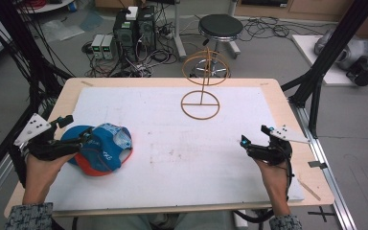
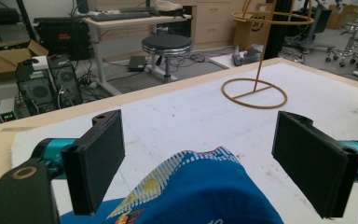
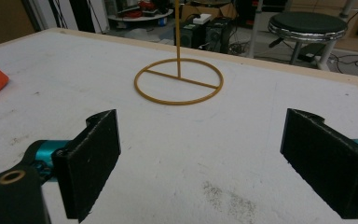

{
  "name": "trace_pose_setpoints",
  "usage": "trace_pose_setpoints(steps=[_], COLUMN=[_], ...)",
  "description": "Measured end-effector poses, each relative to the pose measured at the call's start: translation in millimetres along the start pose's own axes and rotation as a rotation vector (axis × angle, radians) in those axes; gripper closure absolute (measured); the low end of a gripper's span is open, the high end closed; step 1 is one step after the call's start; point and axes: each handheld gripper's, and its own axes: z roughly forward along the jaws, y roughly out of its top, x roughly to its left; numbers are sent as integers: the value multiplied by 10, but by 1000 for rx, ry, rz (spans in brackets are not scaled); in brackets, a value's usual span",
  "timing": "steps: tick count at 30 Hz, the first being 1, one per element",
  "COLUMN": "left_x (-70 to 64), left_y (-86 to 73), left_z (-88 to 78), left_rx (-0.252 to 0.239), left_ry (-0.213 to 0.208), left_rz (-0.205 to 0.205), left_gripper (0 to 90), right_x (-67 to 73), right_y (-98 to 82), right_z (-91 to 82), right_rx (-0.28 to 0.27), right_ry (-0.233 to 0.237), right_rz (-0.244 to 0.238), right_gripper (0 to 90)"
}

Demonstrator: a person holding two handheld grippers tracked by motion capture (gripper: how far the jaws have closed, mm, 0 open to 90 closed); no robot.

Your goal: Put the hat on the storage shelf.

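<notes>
A workshop floor [image 1: 278, 52] is seen beyond the table, strewn with cables; computer towers [image 1: 134, 26] and a round black stool [image 1: 220, 26] stand on it behind the far edge. Black frame struts [image 1: 330, 52] rise at the right.

The table [image 1: 278, 96] is a light wooden board, and most of its top is covered by a white sheet [image 1: 172, 158] that carries faint grey scuffs near the middle.

A yellow wire stand [image 1: 200, 104] is placed on the sheet toward the far edge, slightly right of centre. Its flat ring base rests on the sheet, a thin upright rod rises from the crossbar, and a wider hoop is carried at the top.

A blue cap [image 1: 100, 149] with an orange brim and a patterned panel is located at the left side of the sheet, well apart from the stand. Its long axis is laid roughly left to right across the table, with the orange brim edge turned toward the near side. Which way the brim points more exactly cannot be told.

The left gripper [image 2: 198, 154] is held over the cap. Its fingers [image 2: 98, 158] are spread wide, with the blue crown rising between them and touched by neither.

The right gripper [image 3: 200, 163] is held at the right side, low over bare sheet. Its fingers [image 3: 91, 158] are likewise spread wide, and nothing is grasped.
</notes>
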Motion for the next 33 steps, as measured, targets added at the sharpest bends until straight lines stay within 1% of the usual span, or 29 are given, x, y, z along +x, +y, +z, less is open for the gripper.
trace_pose_setpoints(steps=[5,11,16,17,19,20,22,23,24,25,27,28,29,33], left_x=[-12,-28,-60,-78,-94,-94,-106,-112,-129,-139,-152,-176,-185,-209], left_y=[17,40,47,41,29,29,4,-12,-50,-69,-87,-120,-136,-179], left_z=[-15,-23,-2,13,34,34,68,89,139,164,190,235,256,303], left_rx=[-8,-19,-27,-23,-18,-18,-11,-2,17,27,35,52,59,77], left_ry=[-2,-9,-29,-35,-36,-36,-41,-41,-32,-39,-38,-33,-35,-33], left_rz=[1,8,28,40,53,53,59,59,56,57,58,73,79,94], left_gripper=[173,177,181,181,185,187,191,210,215,215,221,221,224,253], right_x=[-15,-9,-6,-4,-7,-7,-10,-16,-24,-32,-40,-42,-41,-42], right_y=[0,2,4,6,9,9,7,4,1,-1,-3,-2,-2,-4], right_z=[-13,-19,-28,-30,-30,-30,-30,-32,-32,-34,-40,-42,-44,-37], right_rx=[-5,-6,-10,-9,-11,-11,-9,-7,-11,-11,-13,-14,-13,-12], right_ry=[3,1,3,2,6,6,6,7,6,6,6,7,8,11], right_rz=[12,6,8,11,7,7,6,13,13,15,22,23,27,18], right_gripper=[110,110,110,110,110,110,110,110,110,110,110,110,110,110])
